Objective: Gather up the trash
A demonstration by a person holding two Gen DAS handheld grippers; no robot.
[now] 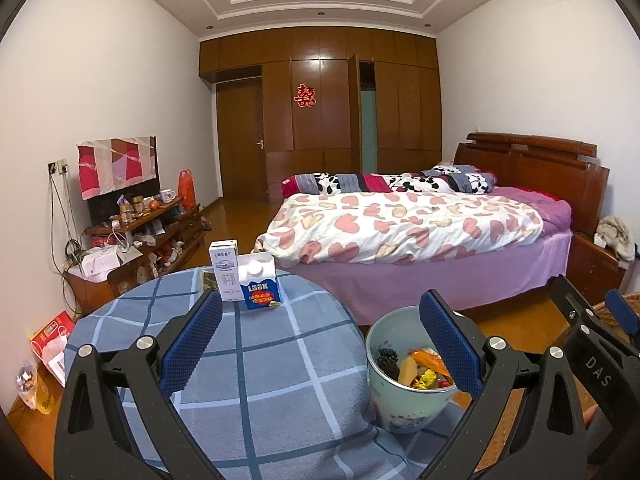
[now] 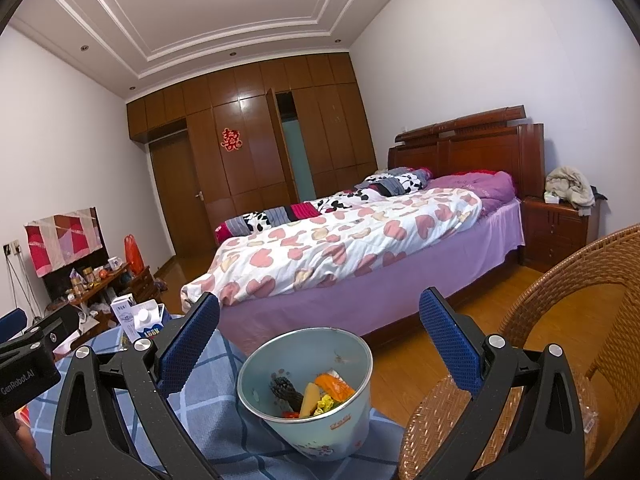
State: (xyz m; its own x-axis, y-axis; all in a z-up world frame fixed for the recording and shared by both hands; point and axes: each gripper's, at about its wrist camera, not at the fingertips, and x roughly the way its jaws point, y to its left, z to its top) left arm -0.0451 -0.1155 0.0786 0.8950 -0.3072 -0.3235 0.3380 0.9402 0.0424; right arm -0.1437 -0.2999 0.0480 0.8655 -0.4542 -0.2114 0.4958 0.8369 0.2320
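Note:
A pale green bin (image 1: pixel 404 400) with colourful scraps inside stands at the right edge of a round table with a blue checked cloth (image 1: pixel 260 364). It also shows in the right wrist view (image 2: pixel 312 432). Two cartons stand at the table's far side: a white milk carton (image 1: pixel 225 270) and a blue and white carton (image 1: pixel 259 286), also visible in the right wrist view (image 2: pixel 146 322). A dark wrapper (image 1: pixel 206 280) lies beside them. My left gripper (image 1: pixel 320 340) is open and empty above the table. My right gripper (image 2: pixel 320 344) is open and empty above the bin.
A bed (image 1: pixel 400 220) with a heart-print quilt stands behind the table. A wicker chair (image 2: pixel 560 340) is at the right. A cluttered low cabinet (image 1: pixel 140 240) lines the left wall. Bags lie on the floor at the left (image 1: pixel 48 344).

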